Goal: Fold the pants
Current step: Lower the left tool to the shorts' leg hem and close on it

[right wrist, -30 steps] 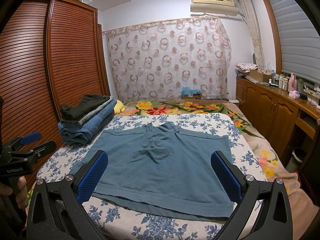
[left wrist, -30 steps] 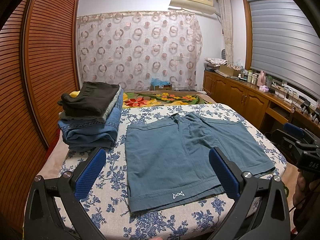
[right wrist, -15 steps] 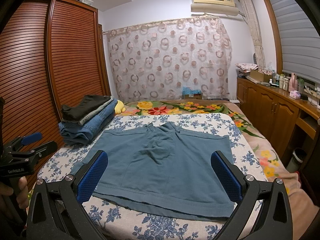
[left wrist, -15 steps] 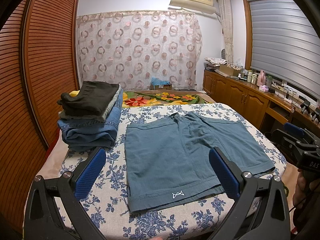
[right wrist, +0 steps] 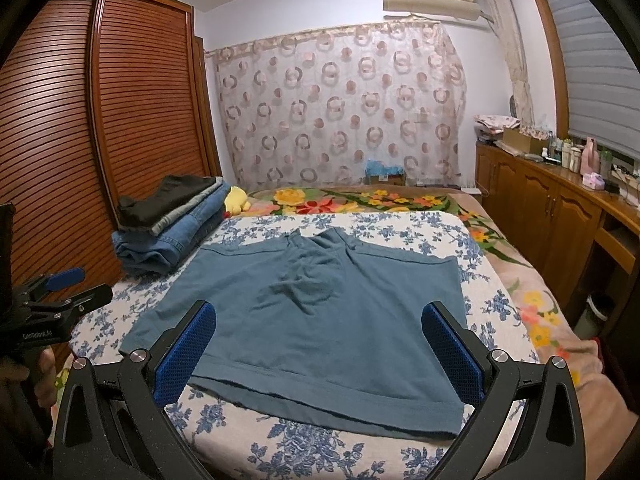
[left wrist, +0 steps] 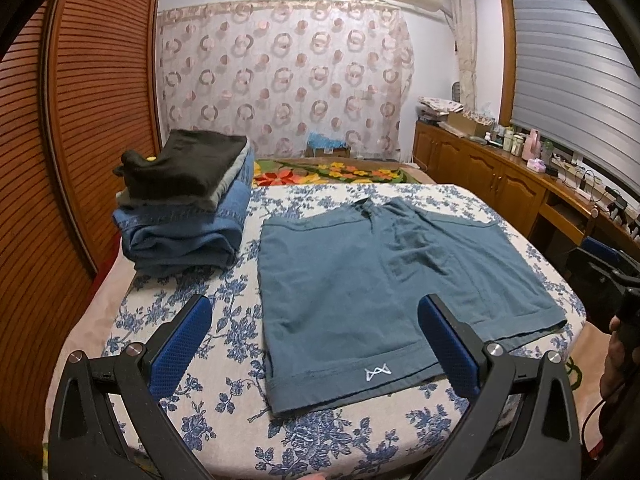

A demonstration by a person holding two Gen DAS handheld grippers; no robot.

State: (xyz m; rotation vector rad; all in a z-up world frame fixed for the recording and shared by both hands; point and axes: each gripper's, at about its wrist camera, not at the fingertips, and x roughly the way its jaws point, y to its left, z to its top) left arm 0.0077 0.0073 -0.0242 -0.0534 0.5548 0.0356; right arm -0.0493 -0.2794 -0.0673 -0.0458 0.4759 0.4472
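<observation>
Blue shorts (left wrist: 384, 280) spread flat on the floral bedspread (left wrist: 224, 320), unfolded, just right of a stack of folded clothes (left wrist: 184, 208). Left hand-held gripper (left wrist: 316, 344) and right hand-held gripper (right wrist: 320, 344) both spread wide, empty, hovering above near hem.

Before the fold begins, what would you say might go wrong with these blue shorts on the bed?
1. The shorts have wrinkles around the crotch; folding over them would likely set creases.
2. Their near hem lies close to the bed's front edge, so a tug might drag them off.
3. The stack of folded clothes lies just beside the shorts; a wide swing of the open left gripper could topple it.
</observation>
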